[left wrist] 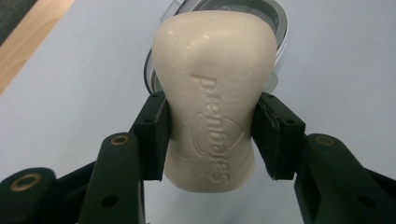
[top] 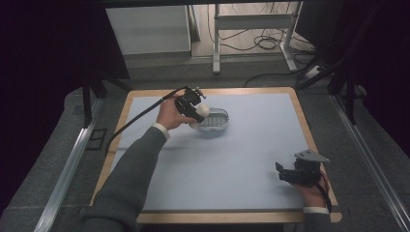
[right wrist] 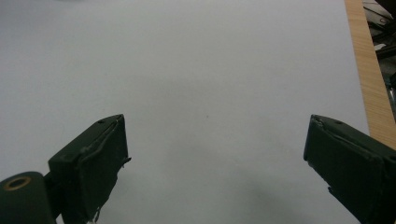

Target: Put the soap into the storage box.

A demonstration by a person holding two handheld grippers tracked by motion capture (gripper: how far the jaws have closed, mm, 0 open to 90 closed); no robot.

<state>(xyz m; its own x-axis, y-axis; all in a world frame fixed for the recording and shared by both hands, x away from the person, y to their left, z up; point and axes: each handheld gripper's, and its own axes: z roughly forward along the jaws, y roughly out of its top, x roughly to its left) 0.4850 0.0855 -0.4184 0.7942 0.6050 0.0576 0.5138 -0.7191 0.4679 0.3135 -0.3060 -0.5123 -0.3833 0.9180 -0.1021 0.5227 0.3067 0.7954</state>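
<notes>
Left tool (left wrist: 211,135) clamps soap bar (left wrist: 214,93) (seemingly above dish (top: 214,120)).

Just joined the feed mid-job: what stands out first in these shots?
The cream soap bar, clamped at its waist by the left claw, held above the clear soap dish at the table's far left. The right claw rests open and idle at the near right corner.

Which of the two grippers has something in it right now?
The left gripper, up by the soap dish: its jaws are clamped on the waist of a cream soap bar. The right gripper sits wide open over bare table.
</notes>
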